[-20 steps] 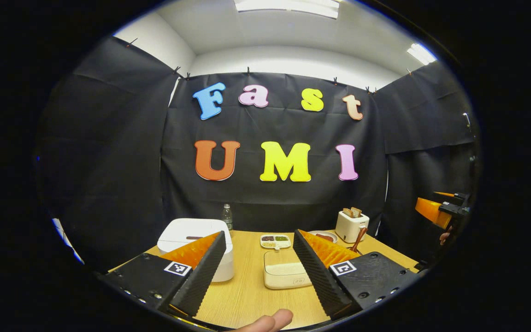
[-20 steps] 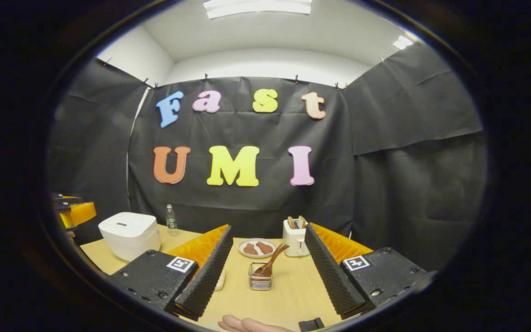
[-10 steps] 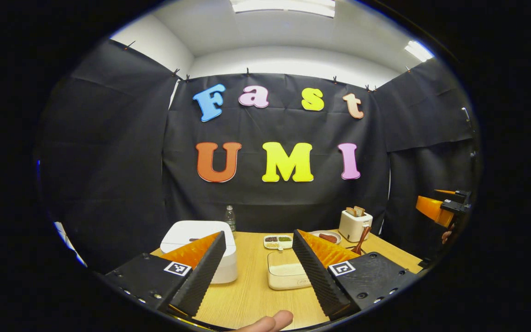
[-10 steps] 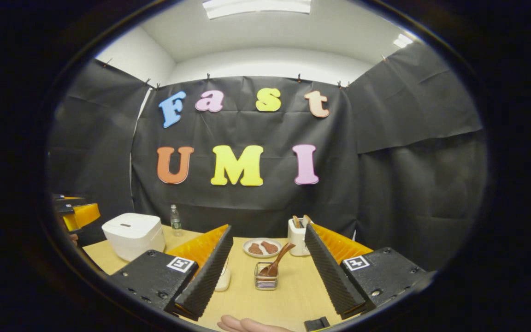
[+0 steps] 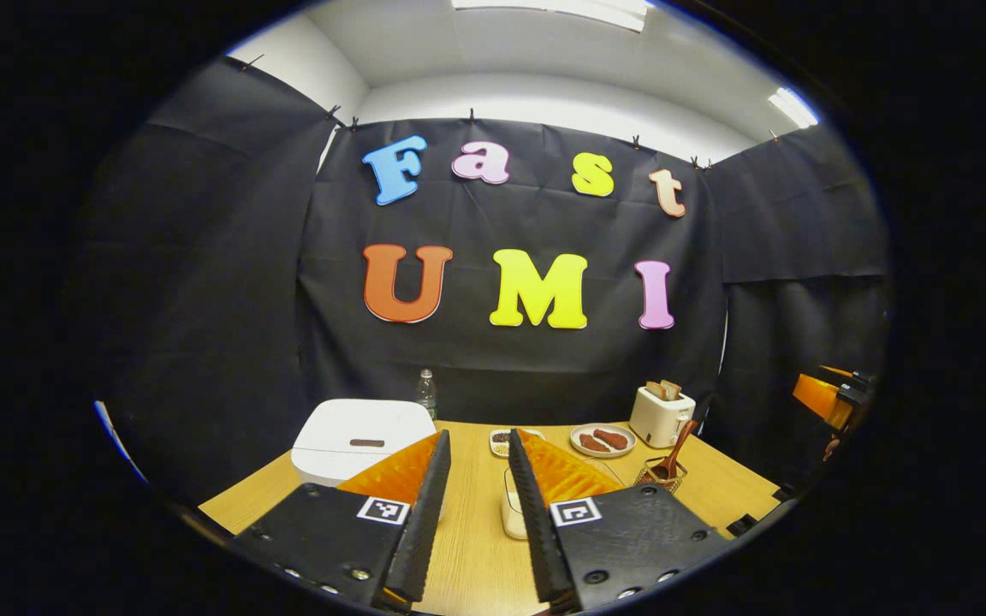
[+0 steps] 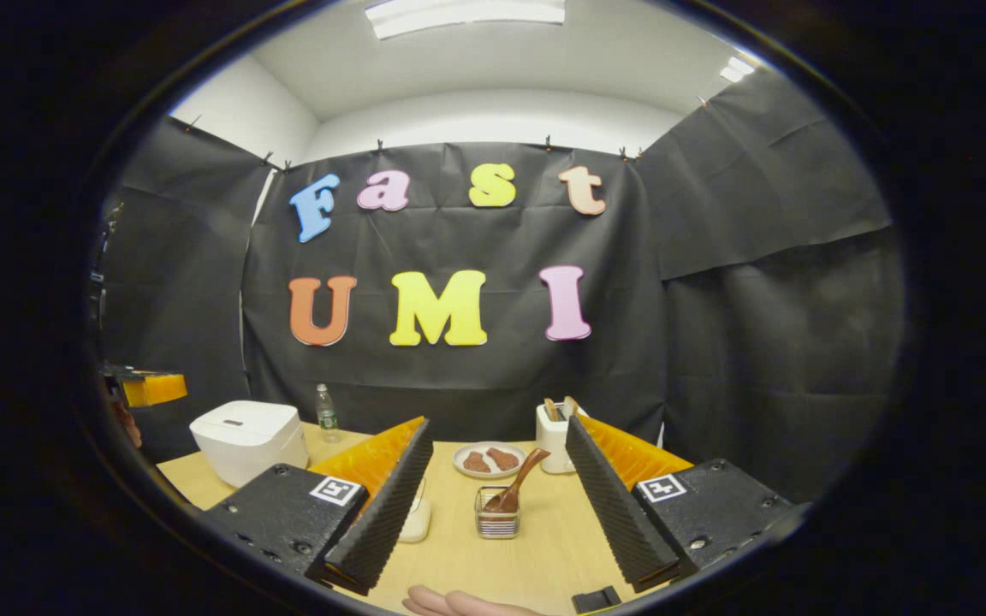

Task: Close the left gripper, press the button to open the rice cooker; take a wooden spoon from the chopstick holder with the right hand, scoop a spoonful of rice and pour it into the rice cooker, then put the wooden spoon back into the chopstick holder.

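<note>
A: Left gripper view?
B: Left gripper [image 5: 478, 445], jaws narrowed to a slim gap, gripping nothing. One closed rice cooker [image 5: 363, 438] on the worktop [image 5: 476, 556]; one wooden spoon [image 5: 675, 445] in one chopstick holder [image 5: 657, 472].
A: Right gripper view?
B: Right gripper [image 6: 497, 432], jaws wide apart, empty. Between them: one spoon [image 6: 514, 489] in its holder [image 6: 496, 524], one plate [image 6: 488, 459], one toaster [image 6: 555, 438]. One cooker [image 6: 249, 438] sits left.

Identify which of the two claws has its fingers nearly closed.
The left claw: its fingers leave a narrow gap. The right claw is spread wide, framing the chopstick holder.
</note>
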### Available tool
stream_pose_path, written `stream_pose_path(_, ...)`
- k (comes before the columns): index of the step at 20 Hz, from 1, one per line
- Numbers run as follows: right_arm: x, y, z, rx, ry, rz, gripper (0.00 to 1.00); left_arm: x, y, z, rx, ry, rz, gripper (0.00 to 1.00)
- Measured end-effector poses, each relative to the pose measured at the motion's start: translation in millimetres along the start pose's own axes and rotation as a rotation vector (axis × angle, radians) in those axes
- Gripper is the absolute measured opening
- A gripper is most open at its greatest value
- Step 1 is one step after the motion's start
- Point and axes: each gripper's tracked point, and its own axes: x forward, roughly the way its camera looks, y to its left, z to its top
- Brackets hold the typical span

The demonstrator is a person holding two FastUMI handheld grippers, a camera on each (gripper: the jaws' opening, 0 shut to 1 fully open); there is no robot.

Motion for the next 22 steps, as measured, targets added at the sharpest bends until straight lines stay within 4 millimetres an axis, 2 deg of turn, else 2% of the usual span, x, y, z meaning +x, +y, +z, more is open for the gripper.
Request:
stream_pose_path(1, 0, 2, -3, 0.010, 0.012, 0.005, 1.00, 3, 3, -5, 0.009, 0.028, 0.005, 0.38)
stream_pose_path(2, -1, 6, -7, 0.019, 0.022, 0.016, 1.00, 7, 7, -2, 0.023, 0.032, 0.008, 0.34)
stream_pose_path(4, -1, 8, -9, 0.018, 0.028, 0.032, 0.98, 13, 18, 0, 0.051, 0.049, 0.027, 0.31)
stream_pose_path(5, -2, 8, -8, 0.012, 0.021, 0.038, 0.98, 16, 21, -3, 0.053, 0.060, 0.034, 0.18)
stream_pose_path(7, -4, 5, -8, -0.001, 0.007, 0.037, 0.98, 31, 34, -9, 0.080, 0.101, 0.060, 0.00)
stream_pose_path(9, -4, 0, -10, -0.012, -0.005, 0.032, 0.97, 45, 43, -14, 0.105, 0.136, 0.067, 0.00)
stream_pose_path(10, -4, -1, -13, -0.013, -0.003, 0.035, 1.00, 52, 41, -17, 0.113, 0.161, 0.055, 0.00)
stream_pose_path(12, -5, 2, -19, -0.001, 0.010, 0.066, 0.98, 70, 56, -20, 0.125, 0.192, 0.090, 0.00)
stream_pose_path(13, -5, 1, -20, 0.002, 0.013, 0.074, 1.00, 80, 64, -25, 0.130, 0.215, 0.103, 0.00)
stream_pose_path(16, 1, -10, -29, 0.005, 0.023, 0.059, 0.97, 110, 89, -53, 0.098, 0.324, 0.152, 0.00)
stream_pose_path(18, 4, -15, -38, -0.001, 0.042, 0.046, 1.00, 128, 112, -68, 0.098, 0.359, 0.198, 0.00)
stream_pose_path(22, 13, -25, -52, -0.002, 0.073, 0.029, 0.98, 156, 151, -102, 0.069, 0.437, 0.285, 0.00)
